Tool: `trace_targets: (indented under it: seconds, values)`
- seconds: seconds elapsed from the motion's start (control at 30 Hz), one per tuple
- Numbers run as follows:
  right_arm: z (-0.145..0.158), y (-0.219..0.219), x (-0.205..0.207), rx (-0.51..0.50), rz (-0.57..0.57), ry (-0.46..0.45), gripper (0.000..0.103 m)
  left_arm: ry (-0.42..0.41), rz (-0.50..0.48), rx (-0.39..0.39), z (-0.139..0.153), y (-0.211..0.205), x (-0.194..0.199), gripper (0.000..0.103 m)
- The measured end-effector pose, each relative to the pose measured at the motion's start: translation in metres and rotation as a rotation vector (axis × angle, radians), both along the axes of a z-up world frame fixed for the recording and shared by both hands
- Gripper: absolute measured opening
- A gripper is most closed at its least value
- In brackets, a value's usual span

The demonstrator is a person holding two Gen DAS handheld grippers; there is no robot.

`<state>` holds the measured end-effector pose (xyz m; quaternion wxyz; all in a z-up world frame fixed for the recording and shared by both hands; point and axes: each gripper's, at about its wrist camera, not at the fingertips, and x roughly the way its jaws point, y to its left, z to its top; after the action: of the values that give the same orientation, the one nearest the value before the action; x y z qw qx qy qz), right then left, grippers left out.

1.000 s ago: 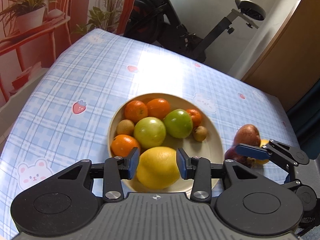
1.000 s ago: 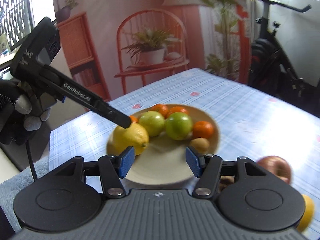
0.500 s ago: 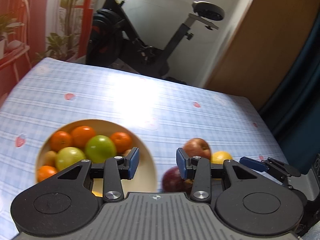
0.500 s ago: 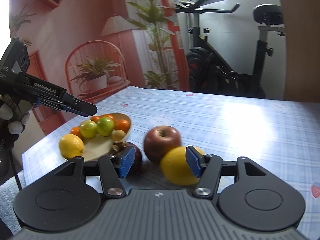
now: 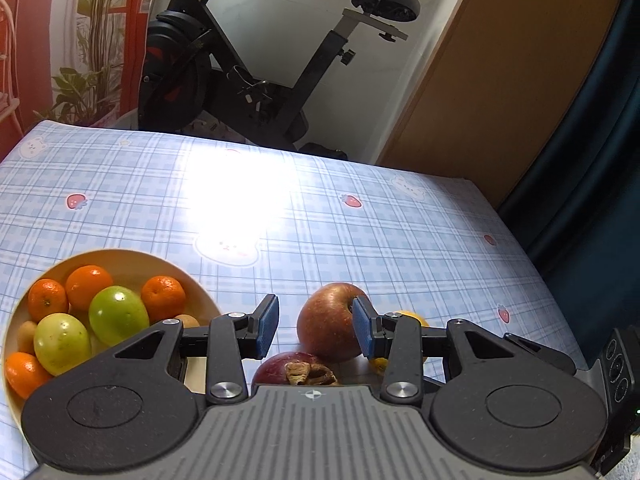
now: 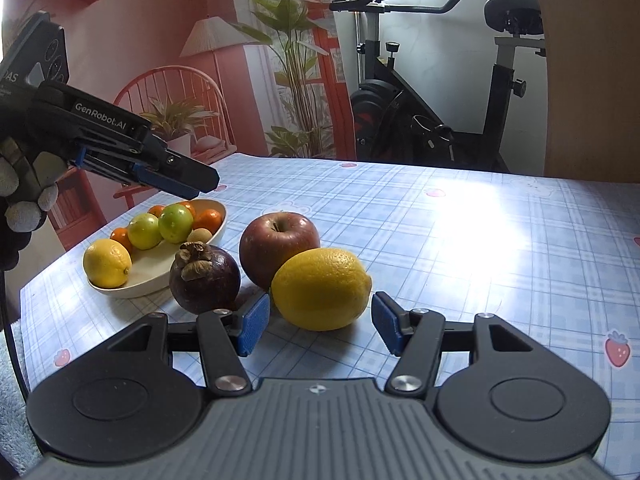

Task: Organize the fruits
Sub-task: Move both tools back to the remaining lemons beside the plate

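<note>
Both grippers hang spread and empty over a checked table. The right gripper (image 6: 318,326) faces a lemon (image 6: 321,288); the left gripper (image 5: 316,326) faces an apple (image 5: 330,326).

L gripper (image 5: 314,328) tilts down, blue pads apart w/ nothing pressed between them. R gripper (image 6: 320,326) points lower & flatter, jaws parted wider, pads touching nothing. A gloved hand (image 6: 22,184) grips the L gripper's handle

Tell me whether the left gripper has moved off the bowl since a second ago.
Yes. The left gripper has swung right: the bowl, earlier centred between its fingers, now sits at lower left, and the red apple lies ahead.
</note>
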<state>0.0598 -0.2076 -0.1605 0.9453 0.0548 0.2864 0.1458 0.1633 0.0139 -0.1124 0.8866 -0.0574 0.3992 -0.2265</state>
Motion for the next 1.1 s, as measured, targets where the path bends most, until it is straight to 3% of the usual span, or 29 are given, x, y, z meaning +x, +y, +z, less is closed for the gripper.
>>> trace_targets:
  seconds: [0.3,0.53,0.6,1.1]
  values:
    - [-0.008,-0.001,0.006,-0.022,0.025,0.033,0.061,0.028,-0.088,-0.038,-0.001,-0.023,0.001,0.042]
    - [-0.013,-0.004,0.013,0.018,0.021,0.072,0.059,0.033,-0.194,-0.015,-0.011,-0.062,0.004,0.036]
    - [-0.013,-0.005,0.016,0.031,0.014,0.071,0.055,0.050,-0.201,-0.018,-0.016,-0.069,0.006,0.033]
    - [-0.014,0.002,0.029,0.001,0.063,0.076,0.058,0.133,-0.217,-0.041,-0.035,-0.067,0.023,0.031]
